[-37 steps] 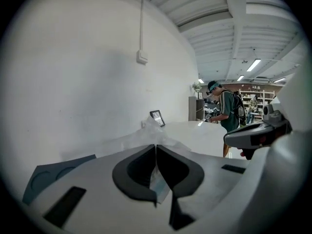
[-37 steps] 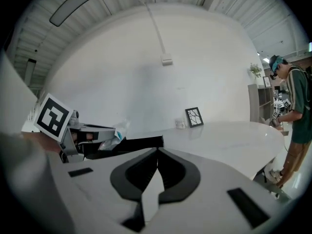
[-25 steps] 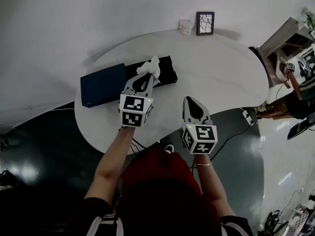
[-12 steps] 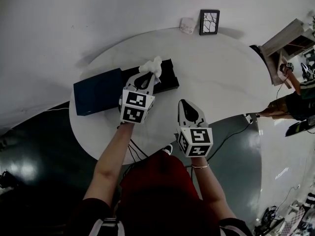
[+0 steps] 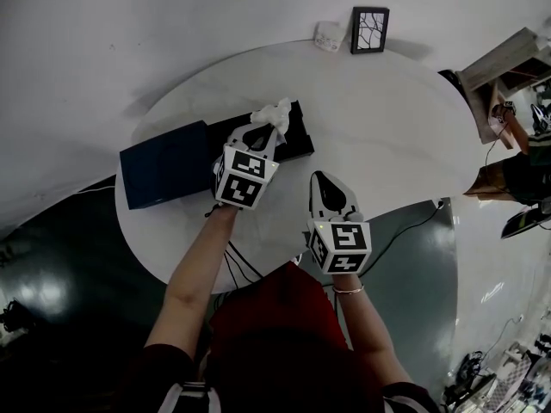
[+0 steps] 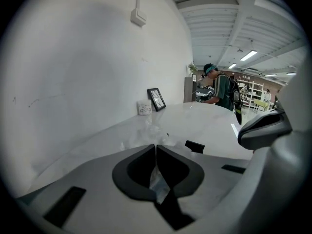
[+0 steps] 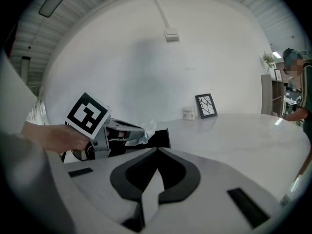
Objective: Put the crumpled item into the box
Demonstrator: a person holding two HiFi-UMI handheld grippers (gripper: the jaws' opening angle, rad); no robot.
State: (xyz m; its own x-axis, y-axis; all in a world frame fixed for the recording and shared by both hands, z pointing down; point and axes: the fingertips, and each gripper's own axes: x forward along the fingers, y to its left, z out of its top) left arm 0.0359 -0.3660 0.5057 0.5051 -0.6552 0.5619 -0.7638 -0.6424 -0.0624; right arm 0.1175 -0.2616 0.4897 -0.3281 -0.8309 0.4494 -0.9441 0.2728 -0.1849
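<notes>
A white crumpled item is pinched in my left gripper, which is shut on it and holds it over the black box part on the round white table. A dark blue flat box part lies just left of the black one. In the left gripper view the crumpled item shows past the tips of the left gripper. My right gripper is shut and empty, nearer the table's front edge. The right gripper view shows the right gripper, the crumpled item and the black box part.
A small framed picture and a white cup stand at the table's far edge by the wall. A cable runs over the dark floor to the right. A person is at the far right.
My left gripper has carried the crumpled item a little to the right over the black box part. The right gripper has barely moved.
</notes>
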